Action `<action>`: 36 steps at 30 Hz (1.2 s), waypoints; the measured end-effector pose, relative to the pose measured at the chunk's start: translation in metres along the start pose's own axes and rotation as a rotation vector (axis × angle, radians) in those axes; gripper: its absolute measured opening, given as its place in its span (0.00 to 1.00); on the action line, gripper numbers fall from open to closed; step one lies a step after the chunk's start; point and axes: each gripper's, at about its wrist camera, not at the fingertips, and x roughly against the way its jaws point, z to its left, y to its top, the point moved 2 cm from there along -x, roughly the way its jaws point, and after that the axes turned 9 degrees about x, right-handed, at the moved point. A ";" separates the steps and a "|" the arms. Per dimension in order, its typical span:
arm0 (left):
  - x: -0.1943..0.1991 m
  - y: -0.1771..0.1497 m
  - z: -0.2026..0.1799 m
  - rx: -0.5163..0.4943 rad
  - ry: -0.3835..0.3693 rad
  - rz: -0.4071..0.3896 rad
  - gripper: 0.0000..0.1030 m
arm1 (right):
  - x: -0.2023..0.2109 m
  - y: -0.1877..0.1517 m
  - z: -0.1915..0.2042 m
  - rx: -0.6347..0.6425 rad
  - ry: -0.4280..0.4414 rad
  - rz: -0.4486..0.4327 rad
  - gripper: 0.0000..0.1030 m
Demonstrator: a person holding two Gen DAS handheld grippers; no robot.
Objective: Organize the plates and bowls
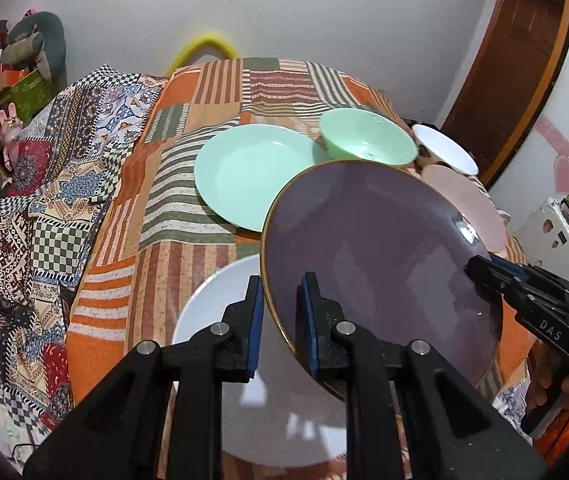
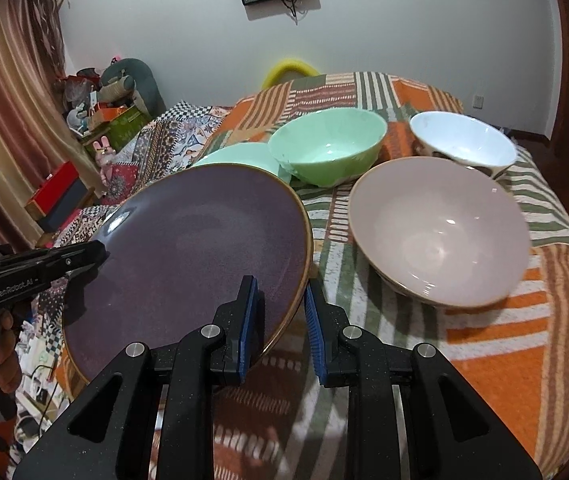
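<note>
Grippers are sharing the purple plate [image 1: 372, 248]: the left gripper [image 1: 280, 312] is pinching its near-left rim and the right gripper [image 2: 280, 316] its near-right rim, carrying it clear above the striped cloth [image 2: 504, 320] (probably toward the green plate [image 1: 252, 176], far left).

We are seeing the purple plate [image 1: 380, 264] hiding part of the white plate [image 1: 212, 304] at seven o'clock and the pink bowl [image 1: 480, 208] at two o'clock.

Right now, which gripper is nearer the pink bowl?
Right. The right gripper clamps the purple plate on the rim edge facing the pink bowl; the left gripper clamps the opposite rim, farther off, the plate between.
</note>
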 end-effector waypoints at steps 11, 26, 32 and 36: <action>0.022 -0.031 -0.040 -0.032 -0.021 0.033 0.18 | 0.035 -0.024 -0.017 -0.010 -0.028 -0.008 0.21; -0.009 -0.071 -0.088 -0.093 -0.026 0.162 0.18 | 0.046 -0.072 -0.050 -0.087 -0.069 0.061 0.21; -0.033 -0.078 -0.101 -0.105 -0.028 0.222 0.18 | 0.045 -0.087 -0.070 -0.124 -0.087 0.091 0.21; -0.046 -0.078 -0.109 -0.115 -0.024 0.239 0.18 | 0.044 -0.096 -0.079 -0.147 -0.095 0.100 0.21</action>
